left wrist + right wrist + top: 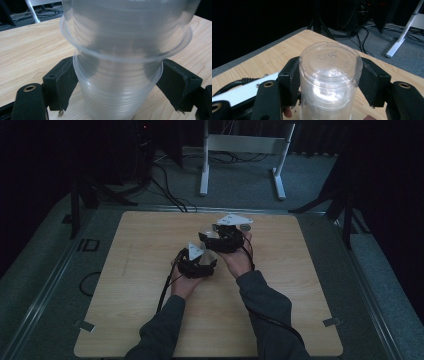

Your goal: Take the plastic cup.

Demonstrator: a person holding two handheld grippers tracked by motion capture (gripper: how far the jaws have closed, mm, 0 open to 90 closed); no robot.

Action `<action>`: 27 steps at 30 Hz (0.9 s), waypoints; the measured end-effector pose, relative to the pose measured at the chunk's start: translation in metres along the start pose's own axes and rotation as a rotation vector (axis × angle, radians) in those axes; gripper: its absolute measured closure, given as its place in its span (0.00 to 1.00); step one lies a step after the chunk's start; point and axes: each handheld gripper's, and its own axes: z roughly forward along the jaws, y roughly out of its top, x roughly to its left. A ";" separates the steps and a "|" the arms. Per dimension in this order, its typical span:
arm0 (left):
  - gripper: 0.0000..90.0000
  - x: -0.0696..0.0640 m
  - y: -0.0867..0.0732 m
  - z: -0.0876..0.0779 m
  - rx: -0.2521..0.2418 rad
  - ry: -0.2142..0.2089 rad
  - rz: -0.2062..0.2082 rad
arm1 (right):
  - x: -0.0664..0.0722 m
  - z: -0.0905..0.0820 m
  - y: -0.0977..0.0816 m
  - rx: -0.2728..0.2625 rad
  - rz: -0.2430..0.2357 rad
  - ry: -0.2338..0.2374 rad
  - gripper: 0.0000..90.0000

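I'm reading this as pulling nested plastic cups apart, and it's partway through. Left gripper (117,100) is clamping the lower cup stack (117,92), one black jaw on each side and both pads touching the wall. Right gripper (329,85) is holding the outer cup (329,75) the same way, squeezed between its jaws with the flat bottom facing away from the camera.

Status: both grips are on, and the two parts are looking partly drawn out but not free. In the left gripper view the upper cup's rolled rim (125,53) is sitting just above my jaws with the stack running up inside it. So the separating pull is what's remaining, then setting the pieces down. I can't count the cups in the stack.

Materials: thin clear plastic, slightly frosted, ribbed with fine horizontal rings, tapered round shape, and a thicker bead at the rim. There's embossed lettering on the bottom, too faint to read. I'm expecting the walls to flex under the pads, so squeezing harder is likely jamming the nest tighter.

In the high view both grippers are meeting close together over the middle of the surface (140,285), right one (222,240) just beyond the left (197,262). The surface is pale wood-grain laminate, smooth.
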 end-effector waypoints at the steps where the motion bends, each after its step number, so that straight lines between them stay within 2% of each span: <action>1: 0.21 0.000 0.000 0.000 -0.003 0.000 -0.004 | 0.000 0.000 0.001 -0.001 -0.003 -0.001 0.43; 5: 0.16 0.001 0.000 -0.001 0.002 0.012 -0.009 | 0.000 -0.003 0.005 -0.014 0.004 0.004 0.44; 12: 0.16 0.002 0.000 -0.005 -0.012 0.010 -0.014 | -0.002 -0.010 0.013 -0.041 0.026 0.018 0.45; 27: 0.16 0.003 0.001 -0.013 -0.036 0.011 -0.029 | -0.001 -0.026 0.029 -0.094 0.025 0.027 0.45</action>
